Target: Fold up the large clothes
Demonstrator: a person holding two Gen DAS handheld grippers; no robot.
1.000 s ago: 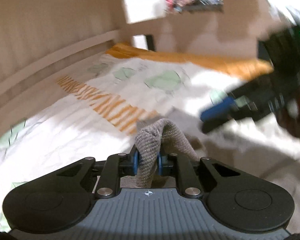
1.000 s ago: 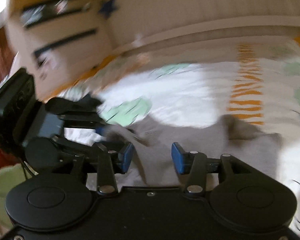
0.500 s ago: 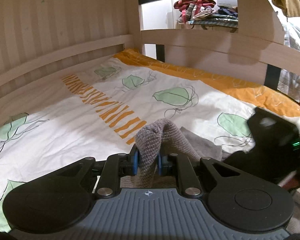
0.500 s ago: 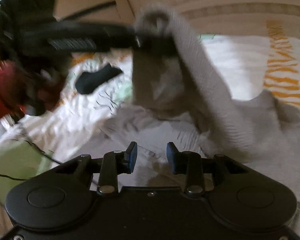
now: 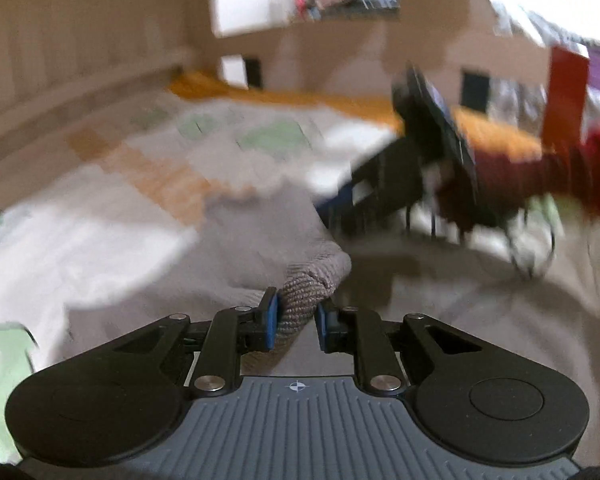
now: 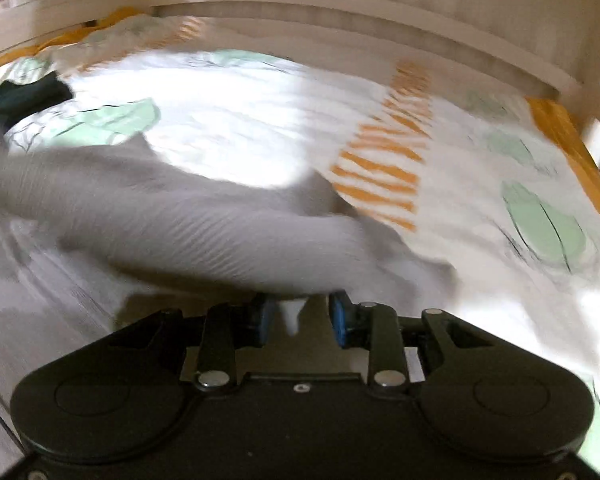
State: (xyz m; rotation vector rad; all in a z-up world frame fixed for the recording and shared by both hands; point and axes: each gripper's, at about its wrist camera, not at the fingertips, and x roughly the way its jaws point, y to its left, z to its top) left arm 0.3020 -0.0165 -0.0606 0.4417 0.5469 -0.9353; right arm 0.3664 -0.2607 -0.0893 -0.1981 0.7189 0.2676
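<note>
Both views are blurred. In the left wrist view, the left claw (image 5: 294, 322) sits at the bottom centre, its two blue pads clamped on a thick rolled fold of a grey knitted sweater (image 5: 300, 288). From the pinched fold the sweater spreads away onto a bed (image 5: 100, 216) covered with a white sheet printed with green leaves and orange stripes. To the right in that view the right claw (image 5: 340, 200) shows as a dark smeared shape above the sweater, with a red sleeve (image 5: 596, 168) behind it.

In the right wrist view, the right claw (image 6: 300, 316) fills the bottom of the frame. Its blue pads stand apart, and a small pale tip of fabric hangs in the gap between them; the blur makes it impossible to tell whether the pads touch it. The grey sweater (image 6: 204, 224) lies just ahead, stretched across the bed (image 6: 500, 168) from the left edge toward the centre. A dark garment (image 6: 24, 96) lies on the sheet at far left. Pale wooden rails (image 6: 340, 12) run along the far side of the bed.
</note>
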